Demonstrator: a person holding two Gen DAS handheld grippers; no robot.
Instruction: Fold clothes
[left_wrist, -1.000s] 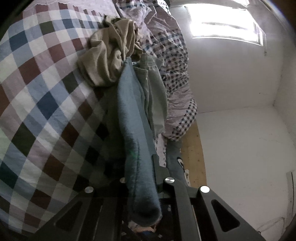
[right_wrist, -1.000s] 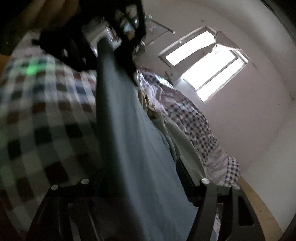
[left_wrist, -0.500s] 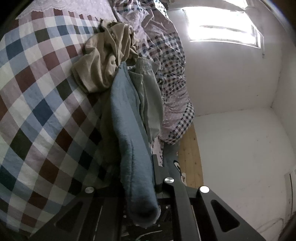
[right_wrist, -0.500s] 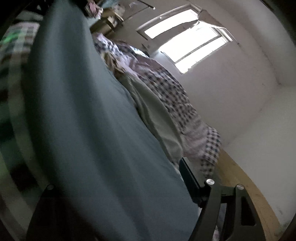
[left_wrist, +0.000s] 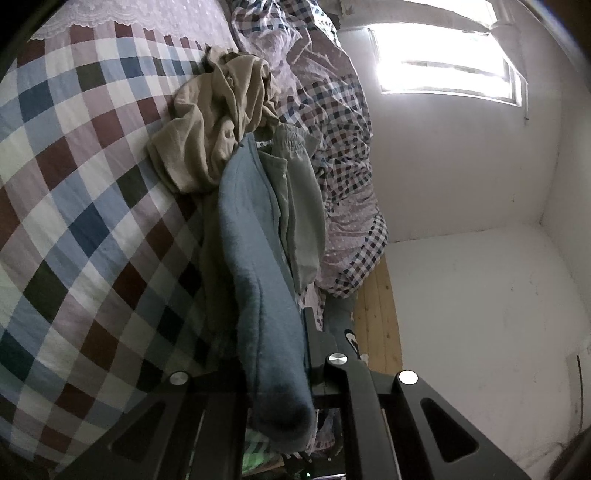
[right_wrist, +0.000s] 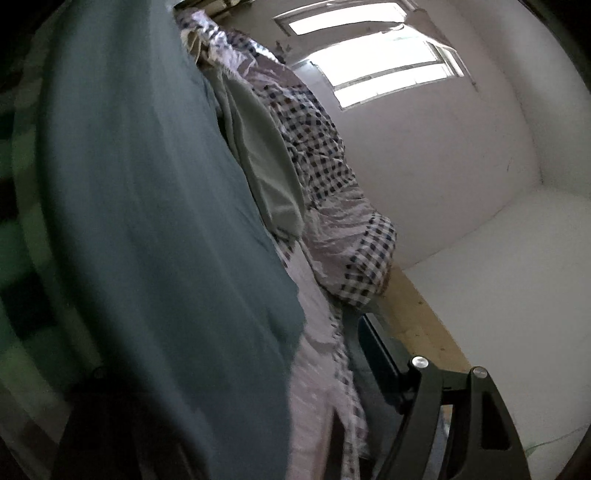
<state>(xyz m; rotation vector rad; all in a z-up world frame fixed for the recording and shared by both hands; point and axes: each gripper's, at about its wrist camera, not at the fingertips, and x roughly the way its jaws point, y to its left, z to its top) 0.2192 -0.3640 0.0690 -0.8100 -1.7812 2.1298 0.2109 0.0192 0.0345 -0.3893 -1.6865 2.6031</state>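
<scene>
Blue garment (left_wrist: 255, 266) nearest, clamped in the clenched fingers of the left gripper (left_wrist: 295, 373), running away over the checked bedspread (left_wrist: 74, 206). Same blue cloth filling the left of the right wrist view, blurred, hiding the right gripper's (right_wrist: 258, 391) left finger; right finger (right_wrist: 380, 358) clear of the cloth, spread wide, having just been opening. Pale green garment (left_wrist: 303, 206) just beside the blue one. Beige heap (left_wrist: 214, 129) beyond, touching its far end. Rumpled checked quilt (left_wrist: 332, 122) against the wall, window (left_wrist: 443, 62) farthest.
</scene>
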